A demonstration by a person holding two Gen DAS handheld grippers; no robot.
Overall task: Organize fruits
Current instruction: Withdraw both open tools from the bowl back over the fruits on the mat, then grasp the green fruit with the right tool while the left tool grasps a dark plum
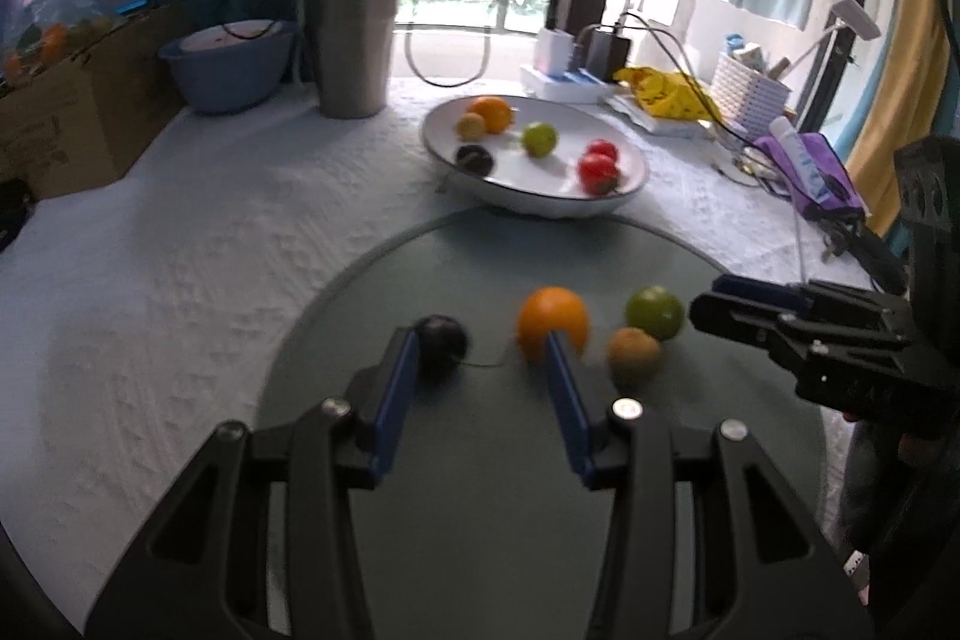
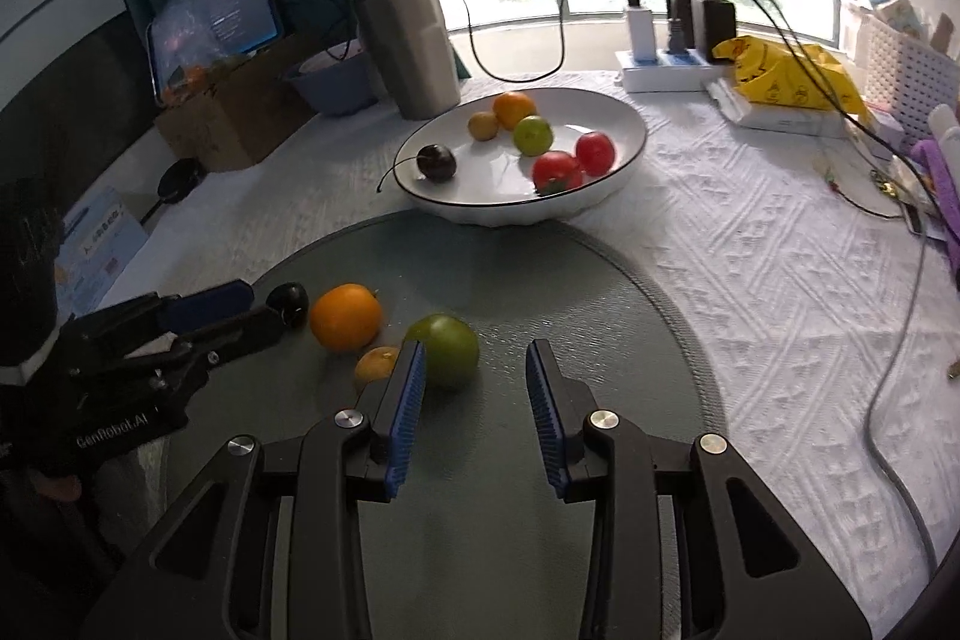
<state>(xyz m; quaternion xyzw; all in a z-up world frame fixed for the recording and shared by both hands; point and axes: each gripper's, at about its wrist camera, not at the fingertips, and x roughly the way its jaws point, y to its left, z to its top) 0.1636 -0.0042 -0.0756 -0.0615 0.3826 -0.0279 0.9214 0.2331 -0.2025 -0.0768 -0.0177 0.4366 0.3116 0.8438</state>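
On the round grey-green mat (image 1: pixel 480 460) (image 2: pixel 600 292) lie a dark plum (image 1: pixel 441 343) (image 2: pixel 288 301), an orange (image 1: pixel 552 322) (image 2: pixel 345 316), a green fruit (image 1: pixel 654 311) (image 2: pixel 447 349) and a small yellow-brown fruit (image 1: pixel 633 355) (image 2: pixel 375 364). My left gripper (image 1: pixel 480 346) (image 2: pixel 264 307) is open and empty, its tips just short of the plum and the orange. My right gripper (image 2: pixel 477 352) (image 1: pixel 711 301) is open and empty too, with the green fruit just beyond its left fingertip. Behind the mat, a white bowl (image 1: pixel 558 178) (image 2: pixel 600 112) holds several fruits.
A steel tumbler (image 1: pixel 351 34), a blue bowl (image 1: pixel 228 64) and a cardboard box (image 1: pixel 78 100) stand at the back left. A power strip (image 2: pixel 666 70), a yellow bag (image 2: pixel 786 73), a white basket (image 1: pixel 750 88) and loose cables (image 2: pixel 888 400) crowd the right side.
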